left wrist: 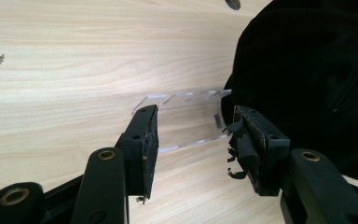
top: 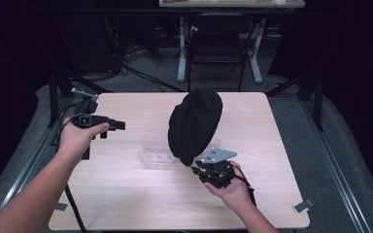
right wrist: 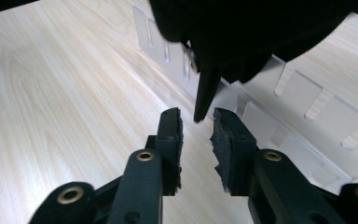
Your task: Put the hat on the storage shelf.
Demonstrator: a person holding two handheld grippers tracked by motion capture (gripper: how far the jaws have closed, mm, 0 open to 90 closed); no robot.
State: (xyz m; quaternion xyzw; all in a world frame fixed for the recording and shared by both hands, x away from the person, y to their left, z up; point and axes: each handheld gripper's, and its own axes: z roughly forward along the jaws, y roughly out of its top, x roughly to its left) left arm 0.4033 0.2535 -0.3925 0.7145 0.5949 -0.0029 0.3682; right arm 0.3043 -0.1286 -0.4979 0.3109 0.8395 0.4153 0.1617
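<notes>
A black fabric cap (top: 195, 124) stands tilted on a clear acrylic stand (top: 155, 148) near the middle of the wooden table (top: 126, 204). My right gripper (top: 197, 170) sits at the cap's lower near edge. In the right gripper view its jaws (right wrist: 196, 123) stand apart, and a narrow black strap (right wrist: 205, 93) hangs from the cap (right wrist: 242, 28) just beyond the pads without being pressed. My left gripper (top: 112, 129) is held at the table's left side, pointing toward the stand. Its jaws (left wrist: 193, 140) are wide open with nothing between them, framing the stand (left wrist: 186, 116) and the cap (left wrist: 307, 70).
A dark chair (top: 218, 43) and the white legs of another table (top: 182, 48) stand on the floor beyond the far edge. Black frame rails (top: 53, 92) run beside the table's left and right sides. A tape tab (top: 302, 205) marks the near right corner.
</notes>
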